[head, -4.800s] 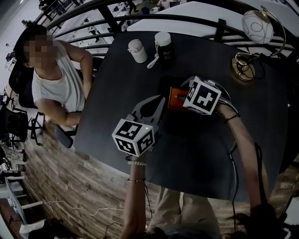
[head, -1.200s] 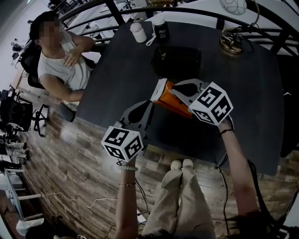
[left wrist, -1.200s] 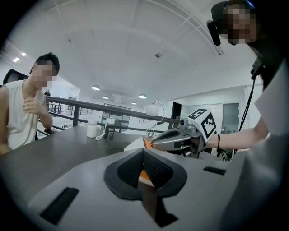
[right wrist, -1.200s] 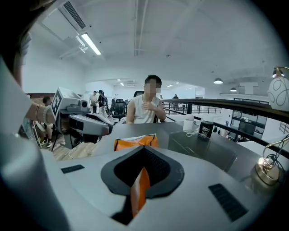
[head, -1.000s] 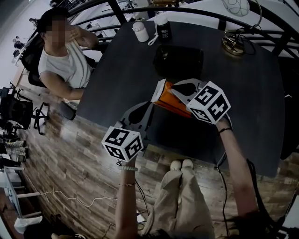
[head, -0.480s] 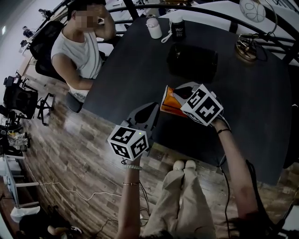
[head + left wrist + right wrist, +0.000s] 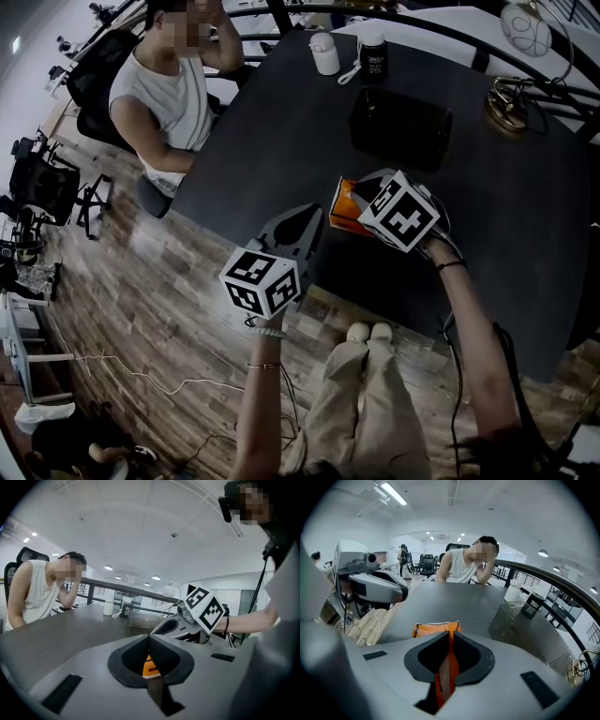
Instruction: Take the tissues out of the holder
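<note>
Tissue pack: the orange tissue pack (image 7: 344, 204) is out of the holder (image 7: 400, 128). It hangs in the air on the near side of the holder, well apart from it, above the front edge of the tabletop (image 7: 272, 141).
Right hand-held gripper: the right hand-held gripper (image 7: 451, 637) pinches the pack by one thin edge. The rest of the pack sticks out past the jaw tips.
Left hand-held gripper: the left hand-held gripper (image 7: 149, 638) has its jaws pressed together on nothing. It is near the pack, on the side away from the holder, and does not touch it.
Holder: a dark box, low and flat on the tabletop. I cannot tell if anything is left inside.
How it handles: I think the pack is light and soft, with a smooth plastic wrap that may slip. It probably bends or sags when held by one edge.
Where to hold: to my mind, further in over the filled middle is safer than the thin edge.
Risk: it may slide out of the pinch or crumple.
</note>
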{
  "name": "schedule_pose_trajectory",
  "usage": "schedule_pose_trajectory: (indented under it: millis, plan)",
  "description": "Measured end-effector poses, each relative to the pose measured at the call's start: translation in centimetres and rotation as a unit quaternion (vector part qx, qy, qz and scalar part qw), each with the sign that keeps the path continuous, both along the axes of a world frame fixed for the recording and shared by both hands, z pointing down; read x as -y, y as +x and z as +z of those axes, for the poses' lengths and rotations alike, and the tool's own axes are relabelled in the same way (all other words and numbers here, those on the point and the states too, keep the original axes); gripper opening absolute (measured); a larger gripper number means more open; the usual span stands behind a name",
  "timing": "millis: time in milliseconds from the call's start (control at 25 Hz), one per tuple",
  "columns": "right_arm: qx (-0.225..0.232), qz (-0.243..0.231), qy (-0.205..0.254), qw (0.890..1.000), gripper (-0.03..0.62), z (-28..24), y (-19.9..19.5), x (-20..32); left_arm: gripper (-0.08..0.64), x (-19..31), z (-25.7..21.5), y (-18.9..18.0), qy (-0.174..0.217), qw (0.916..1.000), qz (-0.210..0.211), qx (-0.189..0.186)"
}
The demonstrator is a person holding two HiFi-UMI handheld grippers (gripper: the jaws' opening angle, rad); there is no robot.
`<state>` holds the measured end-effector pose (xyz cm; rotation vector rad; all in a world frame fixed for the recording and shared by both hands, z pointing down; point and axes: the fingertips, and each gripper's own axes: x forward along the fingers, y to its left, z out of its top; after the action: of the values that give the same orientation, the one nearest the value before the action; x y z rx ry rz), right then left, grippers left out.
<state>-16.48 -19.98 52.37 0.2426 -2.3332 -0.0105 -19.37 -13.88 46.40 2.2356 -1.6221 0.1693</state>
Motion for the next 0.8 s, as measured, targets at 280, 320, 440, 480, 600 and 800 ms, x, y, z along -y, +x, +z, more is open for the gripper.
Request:
schedule_pose_trajectory:
  millis: [280,320,440,480,600,800]
  plan:
    - [0.027,0.013,0.005,1.0,0.075,-1.3,0.3,-0.1,0.008,-0.6,-0.8,0.5,0.006,0.9999,0.002,-0.008]
    - [0.039,0.02,0.002,0.999,0.075,-1.9,0.5,-0.1,0.008,-0.7,-1.1,0.6,0.008,0.9999,0.003,-0.009]
    - [0.094,0.051,-0.024,0.994,0.074,-3.8,1.3,-0.4,0.008,-1.0,-2.1,1.1,0.015,0.9998,0.008,-0.006]
    - [0.114,0.061,-0.036,0.991,0.074,-4.6,1.6,-0.5,0.008,-0.9,-2.6,1.3,0.021,0.9997,0.012,-0.005]
    - [0.173,0.081,-0.079,0.978,0.072,-6.7,2.2,-1.6,0.008,-1.2,-4.1,2.0,0.038,0.999,0.021,-0.008]
    - [0.244,0.099,-0.099,0.96,0.056,-10.2,3.7,-3.9,0.008,-2.3,-6.4,4.2,0.057,0.9972,0.048,-0.006]
